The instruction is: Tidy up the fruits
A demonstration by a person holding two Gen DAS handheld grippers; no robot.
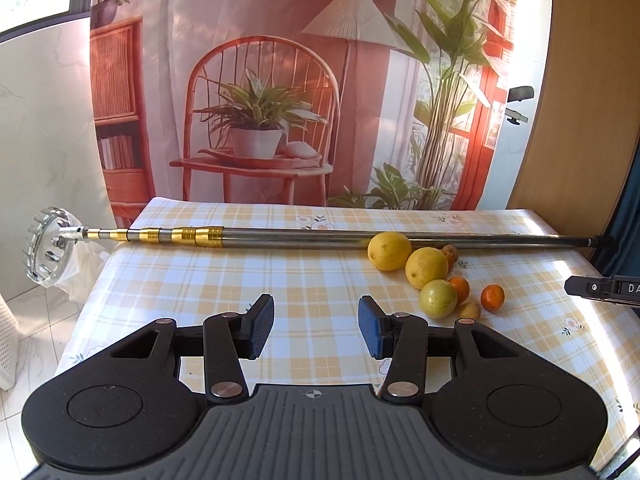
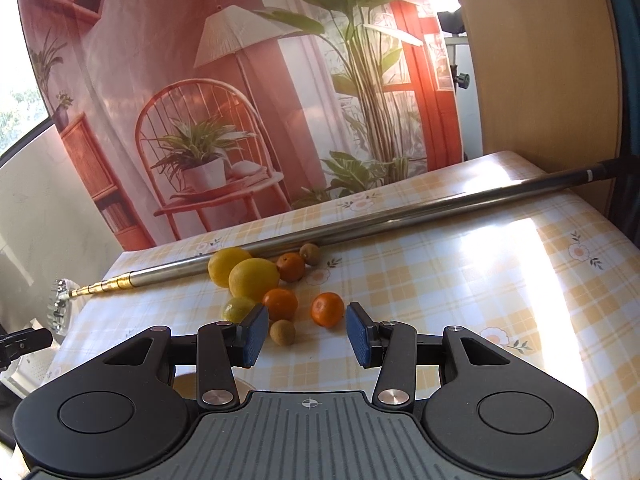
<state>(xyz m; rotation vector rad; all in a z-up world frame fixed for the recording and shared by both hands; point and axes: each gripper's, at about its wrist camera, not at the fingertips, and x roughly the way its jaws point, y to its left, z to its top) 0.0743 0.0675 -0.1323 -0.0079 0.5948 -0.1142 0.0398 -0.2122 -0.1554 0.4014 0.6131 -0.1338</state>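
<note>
Fruit lies loose on the checked tablecloth (image 1: 240,280). In the left wrist view, two yellow lemons (image 1: 389,251) and a greenish lemon (image 1: 438,298) sit right of centre, with small tangerines (image 1: 492,297) and a brown longan (image 1: 469,310). My left gripper (image 1: 316,330) is open over bare cloth, left of the fruit. In the right wrist view, my right gripper (image 2: 306,334) is open just short of a longan (image 2: 283,332) and a tangerine (image 2: 327,309). Behind them are lemons (image 2: 253,279), the greenish lemon (image 2: 238,308) and more tangerines (image 2: 280,303).
A telescopic fruit-picker pole (image 1: 320,236) lies across the back of the table, its toothed ring head (image 1: 50,246) with a white bag overhanging the left edge. A printed backdrop (image 1: 280,80) hangs behind. The right gripper's tip (image 1: 604,289) shows at the right edge.
</note>
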